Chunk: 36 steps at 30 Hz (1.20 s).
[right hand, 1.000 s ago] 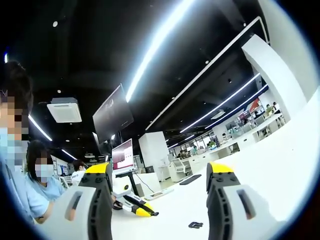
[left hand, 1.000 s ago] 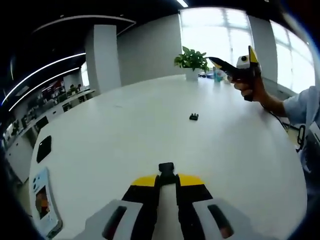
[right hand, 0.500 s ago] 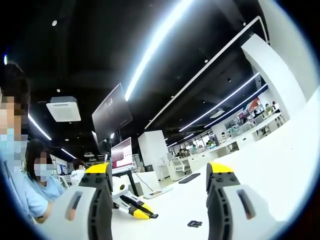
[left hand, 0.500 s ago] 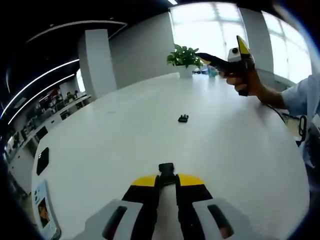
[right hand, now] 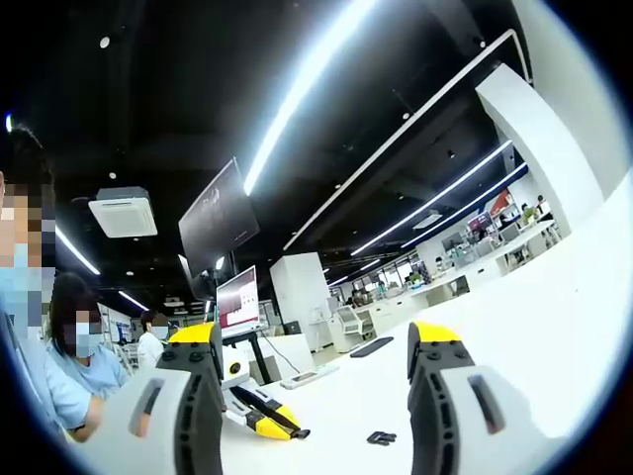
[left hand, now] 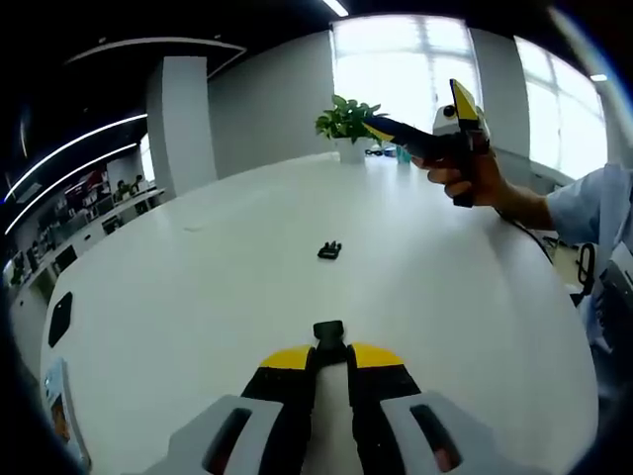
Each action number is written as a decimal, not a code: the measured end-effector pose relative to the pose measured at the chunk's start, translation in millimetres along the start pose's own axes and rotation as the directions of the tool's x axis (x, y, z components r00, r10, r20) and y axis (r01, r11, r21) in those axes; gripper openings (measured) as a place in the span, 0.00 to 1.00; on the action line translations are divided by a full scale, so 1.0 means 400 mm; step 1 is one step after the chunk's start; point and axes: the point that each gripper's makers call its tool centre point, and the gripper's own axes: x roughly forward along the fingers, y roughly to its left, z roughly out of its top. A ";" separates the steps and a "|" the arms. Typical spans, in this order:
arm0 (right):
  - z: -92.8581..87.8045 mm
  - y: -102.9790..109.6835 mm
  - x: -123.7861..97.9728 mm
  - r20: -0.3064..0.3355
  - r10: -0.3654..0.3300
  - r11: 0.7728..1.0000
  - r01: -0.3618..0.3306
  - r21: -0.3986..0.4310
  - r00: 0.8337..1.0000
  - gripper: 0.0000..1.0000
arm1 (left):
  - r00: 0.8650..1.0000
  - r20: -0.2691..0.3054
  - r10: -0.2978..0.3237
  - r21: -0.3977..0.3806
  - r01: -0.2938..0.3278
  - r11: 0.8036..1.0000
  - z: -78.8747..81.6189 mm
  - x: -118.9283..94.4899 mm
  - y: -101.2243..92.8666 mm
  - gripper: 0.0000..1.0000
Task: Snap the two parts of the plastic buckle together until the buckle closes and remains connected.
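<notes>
My left gripper (left hand: 329,348) is shut on a small black buckle part (left hand: 329,332) that pokes out between its yellow tips, low over the white table (left hand: 227,287). The other black buckle part (left hand: 329,249) lies loose on the table farther ahead; in the right gripper view it is the small dark piece (right hand: 381,437) between the jaws' bases. My right gripper (right hand: 315,341) is open with nothing between its fingers, pointing up and away over the table. It appears in the left gripper view (left hand: 447,124) held in a hand, well above and beyond the loose part. The left gripper (right hand: 262,416) also shows on the table.
A potted plant (left hand: 346,124) stands at the table's far end. A dark phone (left hand: 59,319) and a light flat device (left hand: 57,421) lie at the left edge. A person's sleeve (left hand: 593,213) is at the right. People sit at left (right hand: 74,361); desks and monitors stand behind.
The left view has turned, so the loose buckle part and the plant have slid left. The right gripper stays raised and open. The left gripper keeps its hold.
</notes>
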 end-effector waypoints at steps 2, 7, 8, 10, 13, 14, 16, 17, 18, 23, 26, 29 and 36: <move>0.000 -0.004 0.001 0.000 -0.002 1.000 0.002 0.003 1.000 0.77 | 1.000 -0.014 -0.008 -0.027 0.008 1.000 0.004 0.008 0.000 0.11; -0.005 -0.009 0.004 -0.011 0.001 1.000 -0.001 0.013 1.000 0.77 | 0.999 -0.044 0.006 -0.060 -0.009 0.998 0.012 0.027 -0.010 0.11; -0.006 -0.009 0.005 -0.013 0.001 1.000 -0.001 0.012 1.000 0.77 | 0.999 -0.038 0.011 -0.071 -0.013 0.997 0.012 0.033 -0.014 0.11; -0.007 -0.008 0.007 -0.016 0.002 1.000 -0.002 0.008 1.000 0.77 | 0.999 -0.028 0.019 -0.084 -0.021 0.996 0.009 0.034 -0.019 0.11; -0.006 -0.006 0.006 -0.015 0.003 1.000 -0.003 0.009 1.000 0.77 | 1.000 0.000 0.025 -0.089 -0.025 0.996 0.003 0.030 -0.033 0.11; -0.005 -0.007 0.006 -0.013 0.003 1.000 -0.003 0.010 1.000 0.77 | 1.000 0.007 0.027 -0.091 -0.026 0.995 0.003 0.030 -0.034 0.11; -0.007 -0.005 0.006 -0.016 0.003 1.000 -0.003 0.011 1.000 0.77 | 0.999 0.012 0.030 -0.092 -0.029 0.995 0.003 0.028 -0.041 0.11; -0.010 -0.003 0.006 -0.018 0.003 1.000 -0.003 0.010 1.000 0.77 | 0.999 0.016 0.030 -0.093 -0.029 0.995 0.002 0.027 -0.044 0.11; -0.012 -0.002 0.006 -0.021 0.002 1.000 -0.002 0.009 1.000 0.77 | 0.999 0.023 0.028 -0.095 -0.026 0.995 0.007 0.027 -0.033 0.11; -0.016 -0.007 0.008 -0.027 -0.002 1.000 0.002 0.005 1.000 0.76 | 0.999 0.039 0.034 -0.091 -0.030 0.995 0.006 0.021 -0.047 0.11; -0.023 -0.011 0.008 -0.038 -0.006 1.000 0.006 0.004 0.999 0.76 | 0.998 0.052 0.032 -0.095 -0.027 0.995 0.008 0.019 -0.041 0.11; -0.025 -0.012 0.007 -0.046 -0.009 1.000 0.009 -0.006 0.999 0.75 | 0.998 0.060 0.027 -0.103 -0.021 0.994 0.008 0.016 -0.039 0.11; -0.079 -0.004 0.006 -0.163 0.040 0.999 -0.045 -0.030 0.986 0.58 | 0.998 0.063 0.024 -0.099 -0.017 0.995 0.007 0.013 -0.029 0.11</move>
